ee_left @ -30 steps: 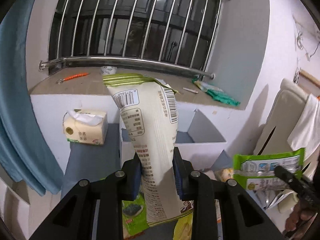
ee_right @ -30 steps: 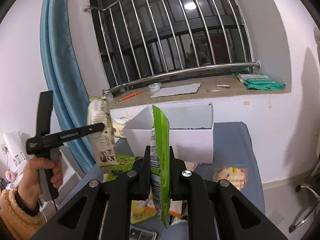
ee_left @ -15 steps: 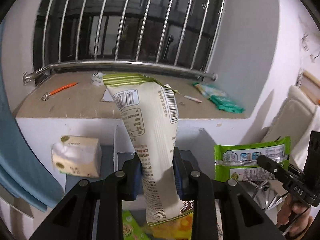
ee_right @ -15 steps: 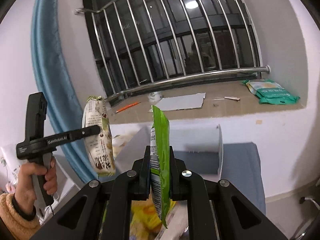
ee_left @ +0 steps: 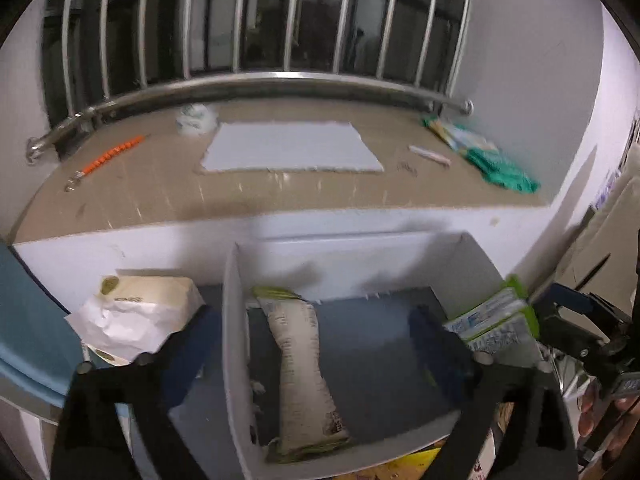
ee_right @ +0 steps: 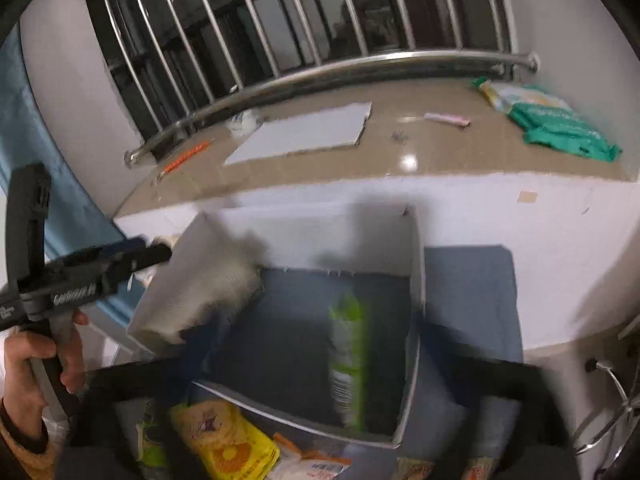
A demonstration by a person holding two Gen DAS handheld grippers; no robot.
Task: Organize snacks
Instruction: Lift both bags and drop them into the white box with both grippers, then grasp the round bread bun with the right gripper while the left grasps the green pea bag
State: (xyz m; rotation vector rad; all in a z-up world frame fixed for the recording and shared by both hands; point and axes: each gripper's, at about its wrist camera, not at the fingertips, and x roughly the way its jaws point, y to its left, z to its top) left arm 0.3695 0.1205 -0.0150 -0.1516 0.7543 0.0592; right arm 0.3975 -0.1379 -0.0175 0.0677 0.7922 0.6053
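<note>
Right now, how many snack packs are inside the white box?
2: a cream pack along the left wall and a green pack by the right wall of the box. More could be hidden below the near edge.

Cream snack bag [ee_left: 300,376]: long, tall pouch, printed text on back, olive-green sealed top edge, brown-green band at bottom. Inside white cardboard box [ee_left: 234,344], close along its left wall, top end toward far wall.

Green snack bag [ee_right: 347,360]: bright green edges, white label panel with small print. Seen edge-on in right wrist view, blurred, within right half of same box, near right wall. In left wrist view it shows at box's right wall; whether resting on floor unclear.

Box open-topped, blue-grey floor.
</note>
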